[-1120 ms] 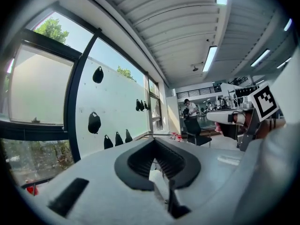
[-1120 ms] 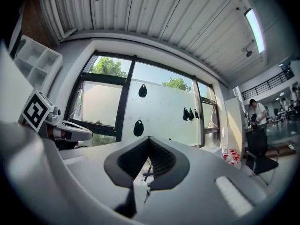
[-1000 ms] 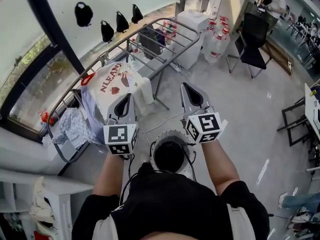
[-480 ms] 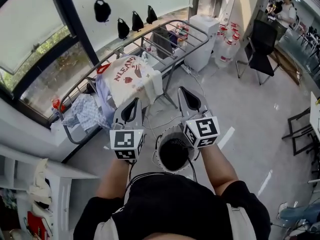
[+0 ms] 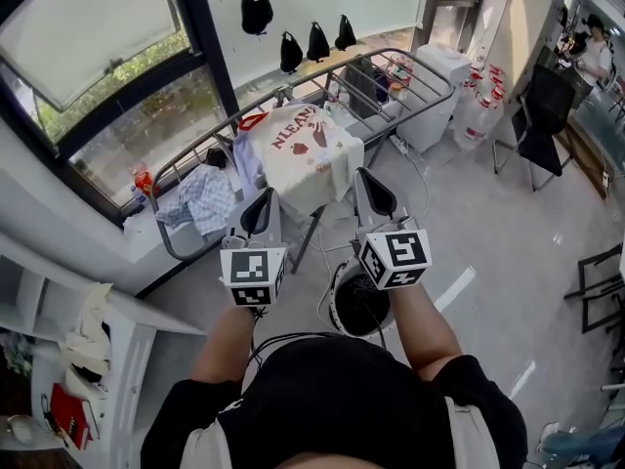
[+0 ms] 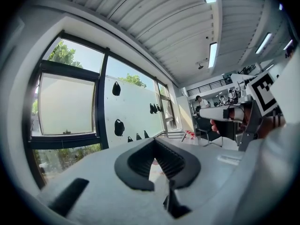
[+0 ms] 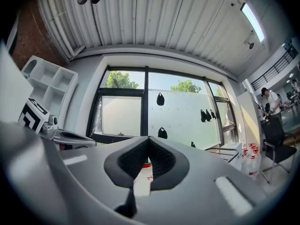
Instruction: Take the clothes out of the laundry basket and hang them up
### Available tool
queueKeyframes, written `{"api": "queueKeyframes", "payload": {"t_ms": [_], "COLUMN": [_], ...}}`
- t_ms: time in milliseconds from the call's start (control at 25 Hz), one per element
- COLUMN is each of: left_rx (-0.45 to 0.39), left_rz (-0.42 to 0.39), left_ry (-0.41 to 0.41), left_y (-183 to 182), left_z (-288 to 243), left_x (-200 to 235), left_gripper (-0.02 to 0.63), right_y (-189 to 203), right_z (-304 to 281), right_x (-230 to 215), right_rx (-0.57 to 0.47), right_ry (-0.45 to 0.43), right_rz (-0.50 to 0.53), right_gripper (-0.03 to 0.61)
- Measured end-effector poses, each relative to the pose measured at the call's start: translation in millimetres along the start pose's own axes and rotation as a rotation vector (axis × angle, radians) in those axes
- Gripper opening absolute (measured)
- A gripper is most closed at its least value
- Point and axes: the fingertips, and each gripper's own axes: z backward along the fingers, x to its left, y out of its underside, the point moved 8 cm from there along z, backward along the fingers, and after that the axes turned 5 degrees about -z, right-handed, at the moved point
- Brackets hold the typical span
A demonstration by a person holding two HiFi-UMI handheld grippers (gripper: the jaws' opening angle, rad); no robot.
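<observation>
My left gripper (image 5: 264, 195) and right gripper (image 5: 363, 176) are held side by side, level, both shut with nothing in them. They point toward a metal drying rack (image 5: 430, 71). A white T-shirt (image 5: 305, 149) with red lettering is draped over the rack just beyond the fingertips. A blue checked garment (image 5: 203, 201) hangs at the rack's left end. The round laundry basket (image 5: 337, 301) sits on the floor under my right forearm, its inside dark. In the left gripper view the jaws of the left gripper (image 6: 153, 139) meet at the tip. The right gripper (image 7: 147, 138) shows the same.
A large window (image 5: 98, 27) runs behind the rack, with dark shapes on the wall beside it. A white shelf unit (image 5: 107, 360) stands at the lower left. Water bottles (image 5: 483, 101) and a black chair (image 5: 542, 115) stand at the right on the grey floor.
Both shut grippers have travelled together toward the window side. The rack and T-shirt now sit further right in the head view, and the basket has slid under my right forearm.
</observation>
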Motion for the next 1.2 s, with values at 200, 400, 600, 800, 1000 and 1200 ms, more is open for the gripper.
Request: {"api": "queueKeyframes", "payload": {"t_ms": [200, 400, 600, 800, 1000, 1200], "left_rx": [-0.004, 0.0, -0.005, -0.021, -0.022, -0.017], "left_rz": [0.032, 0.06, 0.06, 0.07, 0.084, 0.089], "left_ry": [-0.021, -0.036, -0.039, -0.059, -0.07, -0.074], "left_y": [6, 11, 11, 11, 13, 13], "left_z": [3, 3, 3, 5, 8, 8], "left_x": [16, 27, 31, 35, 37, 40], "left_gripper": [0.006, 0.006, 0.006, 0.006, 0.006, 0.006], "right_y": [5, 9, 14, 19, 22, 24], "right_z": [-12, -20, -27, -28, -27, -31], "right_x": [16, 24, 26, 29, 31, 32], "right_rx": [0.018, 0.034, 0.059, 0.071, 0.077, 0.085], "right_ry": [-0.014, -0.02, -0.038, -0.043, -0.042, -0.039], "right_rz": [0.011, 0.021, -0.029, -0.032, -0.03, -0.014], "right_gripper": [0.011, 0.011, 0.011, 0.011, 0.012, 0.012]}}
